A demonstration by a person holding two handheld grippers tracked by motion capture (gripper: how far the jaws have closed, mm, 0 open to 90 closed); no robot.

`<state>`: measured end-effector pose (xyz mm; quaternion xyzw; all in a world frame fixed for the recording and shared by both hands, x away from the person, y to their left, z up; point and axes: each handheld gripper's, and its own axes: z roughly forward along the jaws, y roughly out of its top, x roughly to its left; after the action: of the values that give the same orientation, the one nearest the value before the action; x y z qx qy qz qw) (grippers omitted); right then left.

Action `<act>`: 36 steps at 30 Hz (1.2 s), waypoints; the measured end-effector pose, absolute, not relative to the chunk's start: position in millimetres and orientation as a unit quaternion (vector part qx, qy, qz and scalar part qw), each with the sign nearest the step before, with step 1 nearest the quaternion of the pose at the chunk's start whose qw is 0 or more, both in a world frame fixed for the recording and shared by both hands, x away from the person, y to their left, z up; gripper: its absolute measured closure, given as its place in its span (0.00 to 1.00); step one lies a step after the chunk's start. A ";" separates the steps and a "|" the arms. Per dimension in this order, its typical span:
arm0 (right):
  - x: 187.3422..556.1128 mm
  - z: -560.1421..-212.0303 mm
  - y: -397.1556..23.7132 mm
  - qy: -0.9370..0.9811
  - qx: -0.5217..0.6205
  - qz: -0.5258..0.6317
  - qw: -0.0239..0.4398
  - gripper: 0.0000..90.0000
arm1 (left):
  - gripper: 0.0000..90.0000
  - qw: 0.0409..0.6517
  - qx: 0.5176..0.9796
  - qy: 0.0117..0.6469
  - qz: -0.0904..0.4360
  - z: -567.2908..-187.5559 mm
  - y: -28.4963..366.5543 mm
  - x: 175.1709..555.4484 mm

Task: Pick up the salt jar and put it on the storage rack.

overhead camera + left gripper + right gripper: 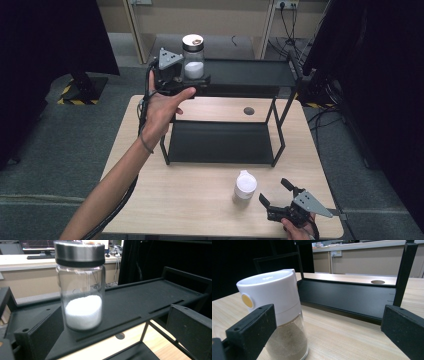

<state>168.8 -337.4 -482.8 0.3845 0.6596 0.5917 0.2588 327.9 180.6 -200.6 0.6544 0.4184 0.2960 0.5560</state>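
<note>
A: Worktop (210, 200), pale wood, carrying a black two-tier rack (225, 142). Which step is in hand?

B: Judged from the layout, stocking the rack. The glass jar (193, 56) with steel lid, part-filled with white grains, stands upright at the left end of the rack's top shelf (140, 300); the left tool (175, 82) sits at that shelf edge, and in the left gripper view its jaws stand wide on either side of the jar, touching nothing (a release, or an approach; the frame cannot settle which).

A: And the smaller item?

B: The white-capped shaker (245, 186), holding brownish powder, stands upright on the worktop in front of the rack, near the right tool (276, 192). That tool is also spread open, the shaker just beside its left jaw rather than centred between the two.

A: What does the next move call for?

B: Probably shifting the right tool sideways until the shaker lies between the jaws, closing on the glass body below the cap, then lifting clear of the lower shelf's front rail.
</note>
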 end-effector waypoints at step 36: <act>168.4 -482.7 -336.6 0.661 0.383 0.591 0.260 0.00 | 0.00 0.617 0.671 0.347 0.220 -278.2 188.2 279.1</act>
<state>168.4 -336.6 -482.7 0.3829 0.6606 0.5912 0.2598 279.1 188.2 -278.2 0.6706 0.3474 0.2202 0.6173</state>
